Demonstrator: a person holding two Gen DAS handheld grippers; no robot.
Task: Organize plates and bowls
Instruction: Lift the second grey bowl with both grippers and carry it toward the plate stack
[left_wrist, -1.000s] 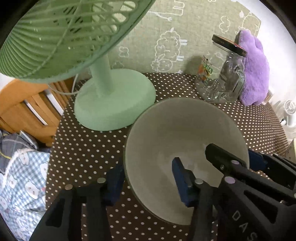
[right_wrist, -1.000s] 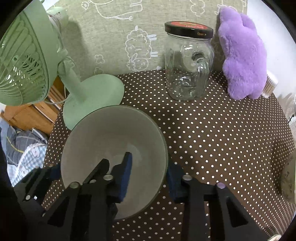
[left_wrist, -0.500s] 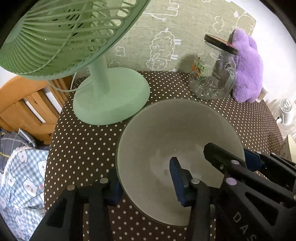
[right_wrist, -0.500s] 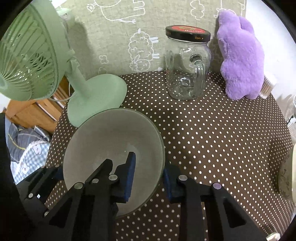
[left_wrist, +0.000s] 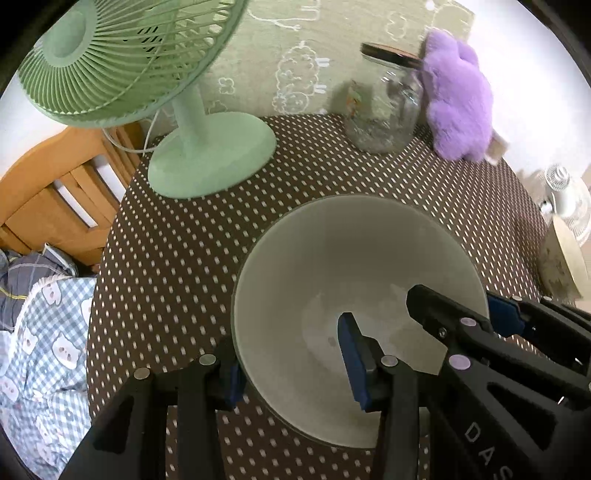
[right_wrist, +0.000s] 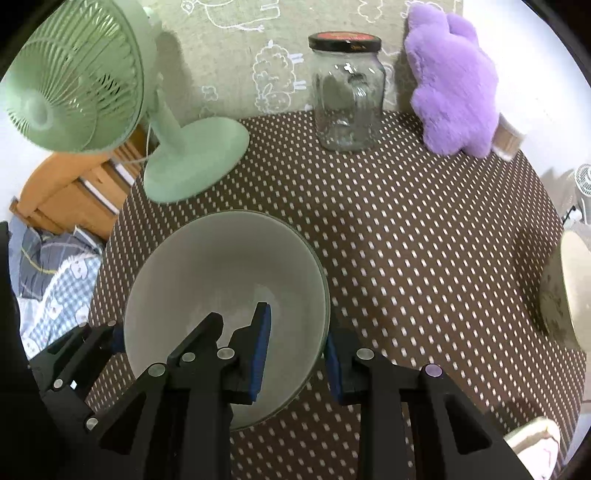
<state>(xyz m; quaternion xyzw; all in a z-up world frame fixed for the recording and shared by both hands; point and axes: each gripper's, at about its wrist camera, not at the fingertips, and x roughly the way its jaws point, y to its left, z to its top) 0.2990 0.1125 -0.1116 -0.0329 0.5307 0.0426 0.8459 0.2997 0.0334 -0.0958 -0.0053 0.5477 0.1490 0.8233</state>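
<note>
A pale grey-green bowl (left_wrist: 354, 280) is held above the brown polka-dot table by both grippers. My left gripper (left_wrist: 291, 373) is shut on its left rim, one blue pad inside and one outside. My right gripper (right_wrist: 295, 349) is shut on its right rim (right_wrist: 229, 280) the same way; its black fingers (left_wrist: 461, 332) also show in the left wrist view. A cream patterned dish (right_wrist: 565, 291) sits at the table's right edge and also shows in the left wrist view (left_wrist: 561, 258).
A green desk fan (right_wrist: 110, 110) stands at the back left, a lidded glass jar (right_wrist: 347, 92) at the back middle, a purple plush toy (right_wrist: 454, 88) at the back right. A wooden chair (left_wrist: 59, 199) and checked bedding (left_wrist: 40, 332) lie beyond the table's left edge.
Both grippers have carried the bowl back from the fan and jar and toward the right. The cream dish at the right edge has come into view.
</note>
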